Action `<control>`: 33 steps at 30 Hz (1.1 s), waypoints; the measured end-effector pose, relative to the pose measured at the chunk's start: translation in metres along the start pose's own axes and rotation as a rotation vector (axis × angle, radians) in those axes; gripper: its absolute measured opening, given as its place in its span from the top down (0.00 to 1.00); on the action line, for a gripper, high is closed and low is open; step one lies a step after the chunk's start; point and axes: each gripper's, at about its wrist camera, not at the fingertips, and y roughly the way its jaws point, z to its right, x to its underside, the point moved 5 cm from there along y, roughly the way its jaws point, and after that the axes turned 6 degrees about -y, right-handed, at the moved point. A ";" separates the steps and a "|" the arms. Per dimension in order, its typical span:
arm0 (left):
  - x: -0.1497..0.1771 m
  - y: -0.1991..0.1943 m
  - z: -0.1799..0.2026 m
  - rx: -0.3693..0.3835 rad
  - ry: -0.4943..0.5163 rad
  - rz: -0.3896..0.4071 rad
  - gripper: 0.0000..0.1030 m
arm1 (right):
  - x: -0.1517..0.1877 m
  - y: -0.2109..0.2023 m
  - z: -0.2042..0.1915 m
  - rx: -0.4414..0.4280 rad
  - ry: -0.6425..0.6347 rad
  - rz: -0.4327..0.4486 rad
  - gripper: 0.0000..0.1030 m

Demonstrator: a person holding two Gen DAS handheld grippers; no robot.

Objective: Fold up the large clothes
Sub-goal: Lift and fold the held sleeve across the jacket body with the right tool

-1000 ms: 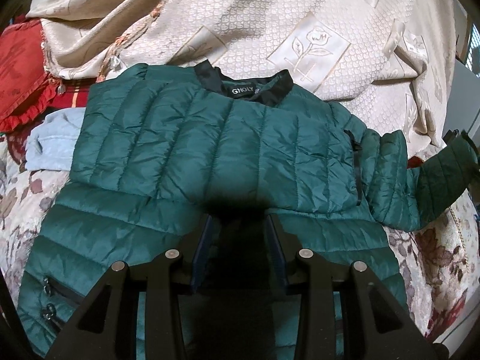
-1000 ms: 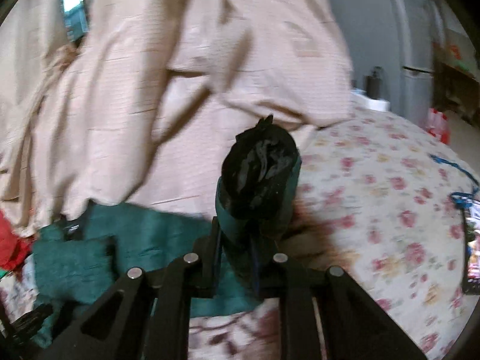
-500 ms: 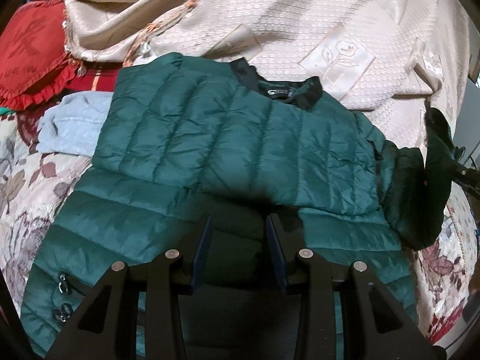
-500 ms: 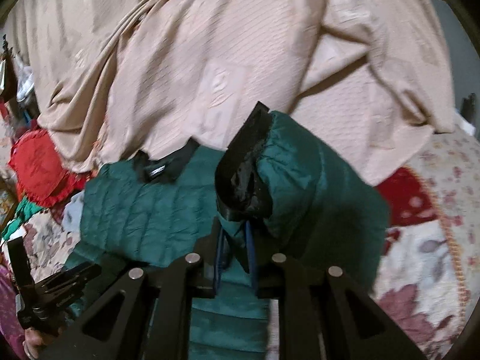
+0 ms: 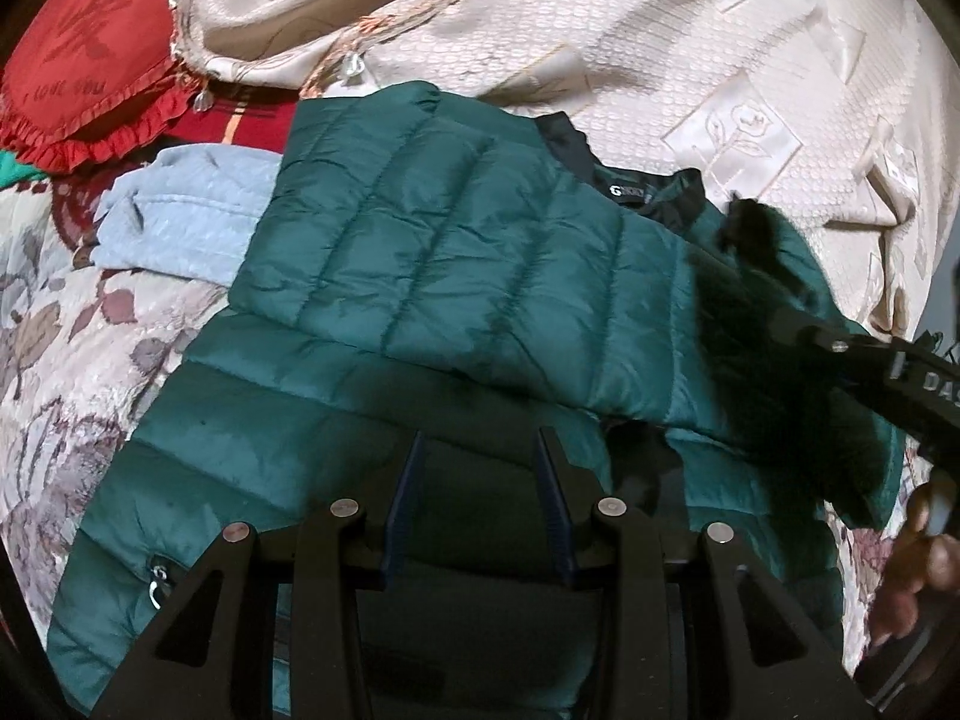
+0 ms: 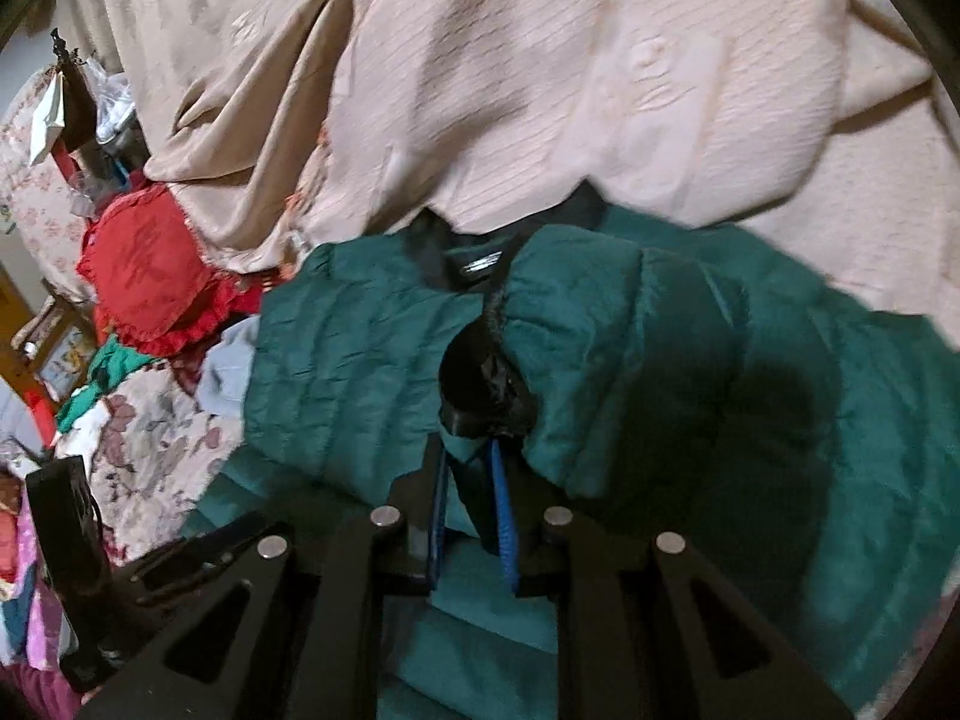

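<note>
A dark green quilted puffer jacket (image 5: 432, 276) lies on the bed, black collar (image 5: 630, 180) toward the far side, one side folded over its body. My left gripper (image 5: 480, 450) is open and empty, hovering over the jacket's lower middle. My right gripper (image 6: 471, 456) is shut on the jacket's right sleeve near its black-lined cuff (image 6: 486, 378), holding it over the jacket's chest. The right gripper and sleeve also show in the left wrist view (image 5: 774, 300), blurred.
A beige embossed blanket (image 5: 600, 48) is heaped behind the jacket. A red frilled cushion (image 5: 90, 72) and a light blue garment (image 5: 186, 210) lie at the left. The floral bedcover (image 5: 60, 360) shows at the left.
My right gripper has carried the sleeve from the right of the jacket leftward over its chest. The left gripper has shifted slightly right and stays open.
</note>
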 end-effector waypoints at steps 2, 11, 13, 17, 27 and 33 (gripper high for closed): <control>-0.001 0.001 -0.004 0.003 -0.008 -0.001 0.82 | 0.000 0.017 -0.011 -0.057 0.007 -0.014 0.86; -0.004 0.005 -0.009 0.045 -0.040 -0.017 0.82 | 0.022 0.082 -0.024 -0.144 0.055 -0.155 0.82; -0.006 0.004 -0.007 0.073 -0.061 -0.022 0.82 | 0.021 0.075 -0.022 -0.166 0.085 -0.163 0.65; -0.011 0.002 0.004 0.153 -0.089 -0.032 0.79 | 0.016 0.037 -0.023 -0.155 0.049 -0.108 0.39; -0.008 0.004 0.086 0.288 0.047 -0.033 0.56 | 0.026 -0.079 0.035 -0.044 0.157 0.124 0.29; -0.005 0.051 0.121 0.213 0.078 -0.119 0.58 | 0.039 -0.115 0.080 0.023 0.271 0.233 0.28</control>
